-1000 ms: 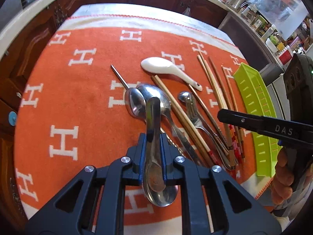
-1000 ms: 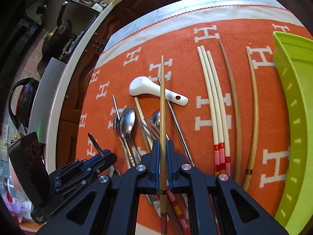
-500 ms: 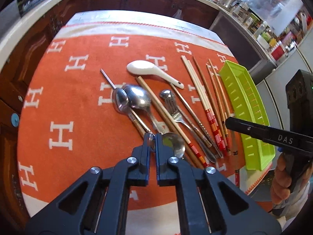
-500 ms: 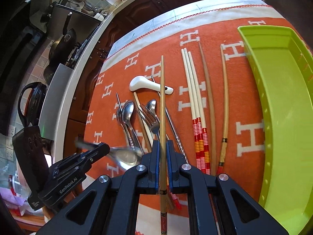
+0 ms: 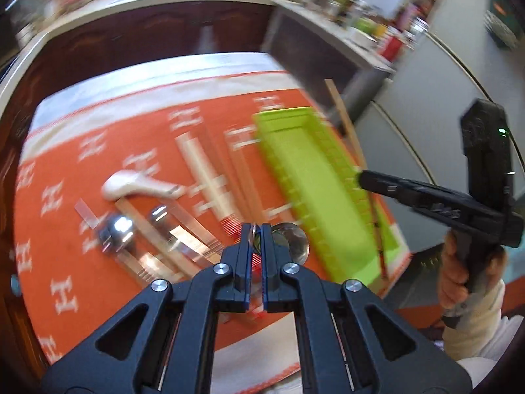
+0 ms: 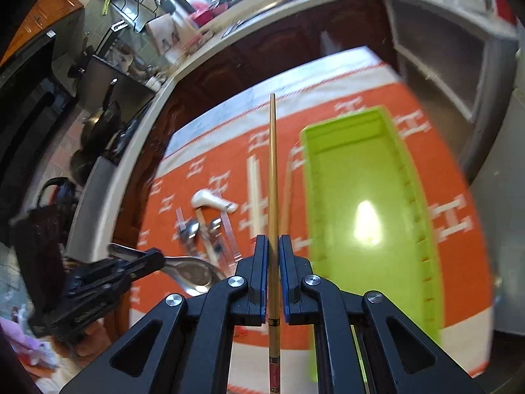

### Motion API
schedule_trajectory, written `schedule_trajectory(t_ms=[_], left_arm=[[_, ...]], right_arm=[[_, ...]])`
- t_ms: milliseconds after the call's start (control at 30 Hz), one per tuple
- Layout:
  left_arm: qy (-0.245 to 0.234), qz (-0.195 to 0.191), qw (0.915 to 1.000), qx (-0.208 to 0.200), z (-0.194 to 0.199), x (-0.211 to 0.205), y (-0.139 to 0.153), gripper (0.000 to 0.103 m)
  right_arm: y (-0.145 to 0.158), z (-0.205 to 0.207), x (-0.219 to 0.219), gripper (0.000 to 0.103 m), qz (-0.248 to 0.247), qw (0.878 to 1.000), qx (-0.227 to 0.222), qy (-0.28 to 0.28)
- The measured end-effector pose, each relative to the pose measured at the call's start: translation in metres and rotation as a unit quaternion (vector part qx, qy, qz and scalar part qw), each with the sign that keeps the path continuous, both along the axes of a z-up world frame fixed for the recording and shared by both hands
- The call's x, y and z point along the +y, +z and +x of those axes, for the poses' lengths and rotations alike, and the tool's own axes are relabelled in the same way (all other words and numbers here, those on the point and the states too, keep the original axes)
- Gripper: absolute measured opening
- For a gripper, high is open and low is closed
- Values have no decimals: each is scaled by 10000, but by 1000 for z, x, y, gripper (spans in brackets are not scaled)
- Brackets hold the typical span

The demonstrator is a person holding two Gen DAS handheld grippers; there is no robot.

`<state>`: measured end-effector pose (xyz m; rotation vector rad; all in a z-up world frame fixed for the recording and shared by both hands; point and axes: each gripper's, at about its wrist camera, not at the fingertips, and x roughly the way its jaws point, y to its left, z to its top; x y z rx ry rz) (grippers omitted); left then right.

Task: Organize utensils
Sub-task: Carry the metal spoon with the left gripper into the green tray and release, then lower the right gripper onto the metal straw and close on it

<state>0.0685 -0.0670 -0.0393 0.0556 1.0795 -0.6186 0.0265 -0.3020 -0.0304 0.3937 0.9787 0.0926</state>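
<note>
- The wooden chopstick [image 6: 273,177] is clamped in the right tool [image 6: 273,274], above the orange cloth [image 6: 210,151] just beside the green tray [image 6: 423,229].
- A metal spoon [image 6: 193,271] is pinched by its handle in the left tool [image 5: 257,256], bowl out to the side, raised near the tray's near end.
- A white spoon [image 5: 137,186], pale chopsticks [image 5: 206,177] and blurred steel cutlery [image 5: 118,229] lie on the cloth-covered bench.

Kitchen: dark wood cabinets [image 6: 295,42] under pale countertop [image 6: 137,144], pans [image 6: 98,124] left, daylight on cluttered counter.
</note>
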Motion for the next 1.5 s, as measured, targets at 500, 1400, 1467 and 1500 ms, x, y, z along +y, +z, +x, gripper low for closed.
schedule_trajectory(t_ms=[500, 1400, 1467, 1500], left_arm=[[-1253, 861, 9881, 239, 33, -146, -41, 3], [230, 429, 9978, -457, 7, -59, -26, 44], [370, 363, 9972, -531, 2, -40, -19, 44], [426, 347, 9969, -558, 0, -34, -17, 44]], right_arm=[[-45, -3, -84, 21, -358, 9953, 706, -556], [-29, -6, -32, 56, -833, 9914, -349, -943], [-20, -10, -21, 56, -835, 9909, -570, -888], [-16, -11, -18, 57, -838, 9906, -653, -859]])
